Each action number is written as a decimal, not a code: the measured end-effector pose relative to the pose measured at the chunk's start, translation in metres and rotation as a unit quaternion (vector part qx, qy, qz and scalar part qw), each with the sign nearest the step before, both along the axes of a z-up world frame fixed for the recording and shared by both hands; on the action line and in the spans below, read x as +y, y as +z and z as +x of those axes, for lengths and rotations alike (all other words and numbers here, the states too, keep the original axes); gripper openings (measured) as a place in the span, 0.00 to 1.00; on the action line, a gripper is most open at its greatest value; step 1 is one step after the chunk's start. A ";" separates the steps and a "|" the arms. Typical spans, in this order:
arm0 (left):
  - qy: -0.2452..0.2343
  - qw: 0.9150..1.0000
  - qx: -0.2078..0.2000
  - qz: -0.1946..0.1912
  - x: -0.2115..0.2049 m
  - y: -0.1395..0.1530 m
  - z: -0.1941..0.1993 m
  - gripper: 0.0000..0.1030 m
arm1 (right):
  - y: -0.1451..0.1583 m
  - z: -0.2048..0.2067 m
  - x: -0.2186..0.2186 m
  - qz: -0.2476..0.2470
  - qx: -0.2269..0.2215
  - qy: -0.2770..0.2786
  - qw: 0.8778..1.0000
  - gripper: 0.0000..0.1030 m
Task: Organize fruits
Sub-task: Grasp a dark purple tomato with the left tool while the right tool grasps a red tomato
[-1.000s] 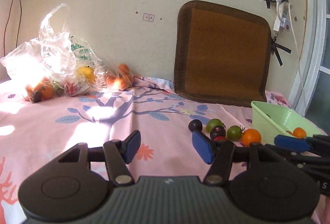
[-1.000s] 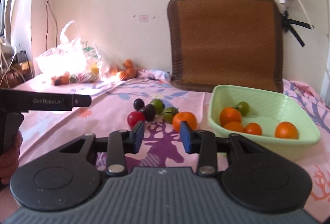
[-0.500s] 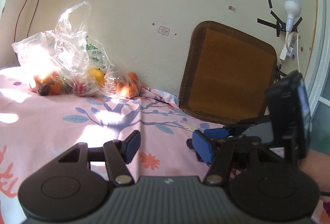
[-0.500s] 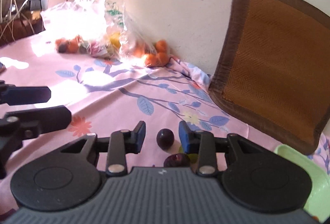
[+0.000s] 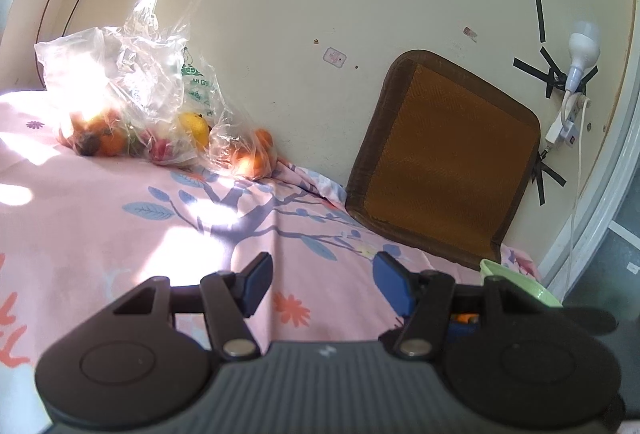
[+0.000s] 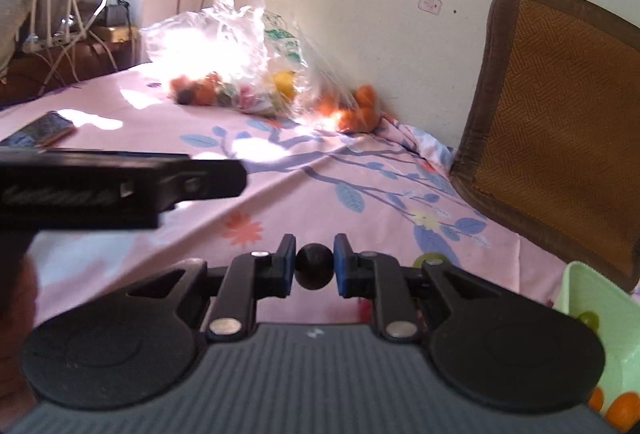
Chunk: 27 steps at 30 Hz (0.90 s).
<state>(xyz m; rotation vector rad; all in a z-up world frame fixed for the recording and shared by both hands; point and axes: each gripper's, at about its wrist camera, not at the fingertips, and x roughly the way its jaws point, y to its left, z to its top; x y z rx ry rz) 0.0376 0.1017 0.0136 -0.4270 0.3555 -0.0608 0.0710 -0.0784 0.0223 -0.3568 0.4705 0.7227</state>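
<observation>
My right gripper (image 6: 314, 266) is shut on a small dark round fruit (image 6: 314, 272), held between its blue pads just above the pink cloth. A light green bowl (image 6: 600, 310) with orange and green fruits stands at the right edge; its rim also shows in the left wrist view (image 5: 516, 280). A green fruit (image 6: 430, 259) peeks out behind the right finger. My left gripper (image 5: 322, 284) is open and empty above the cloth; its body shows as a dark bar in the right wrist view (image 6: 120, 180).
A clear plastic bag of fruit (image 5: 132, 106) lies by the wall at the back left, with orange fruits (image 5: 252, 154) beside it. A brown woven cushion (image 5: 444, 162) leans on the wall. A phone (image 6: 40, 130) lies on the cloth at the left.
My right gripper moved forward over the loose fruits and closed on the dark fruit. My left gripper lifted and turned left, staying open.
</observation>
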 end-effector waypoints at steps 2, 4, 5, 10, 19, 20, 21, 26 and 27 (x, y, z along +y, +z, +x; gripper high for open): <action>-0.004 1.000 -0.001 0.007 -0.003 0.000 0.000 0.55 | -0.006 -0.016 -0.004 0.006 -0.003 0.005 1.000 0.22; -0.009 1.000 -0.003 0.016 -0.006 0.001 -0.001 0.55 | -0.014 -0.021 -0.005 0.008 0.005 0.001 1.000 0.23; -0.014 1.000 -0.004 0.020 -0.008 0.001 -0.001 0.55 | -0.018 -0.020 -0.006 0.006 0.012 -0.003 1.000 0.23; -0.032 0.999 -0.012 0.039 -0.016 0.003 -0.004 0.56 | -0.019 -0.017 -0.017 0.029 0.029 -0.011 0.999 0.33; -0.110 0.984 0.013 0.137 -0.060 0.003 -0.014 0.58 | -0.004 0.006 -0.072 0.121 0.048 -0.128 0.983 0.33; -0.112 0.982 0.018 0.153 -0.066 0.002 -0.015 0.58 | -0.007 0.011 -0.072 0.123 0.061 -0.130 0.982 0.33; -0.113 0.979 0.023 0.168 -0.071 0.002 -0.015 0.58 | -0.009 0.015 -0.070 0.128 0.072 -0.127 0.981 0.33; -0.129 0.968 0.084 0.198 -0.086 -0.007 0.003 0.55 | -0.015 0.024 -0.051 0.120 0.078 -0.117 0.983 0.33; -0.131 0.966 0.097 0.198 -0.086 -0.009 0.007 0.45 | -0.017 0.027 -0.048 0.112 0.079 -0.120 0.983 0.33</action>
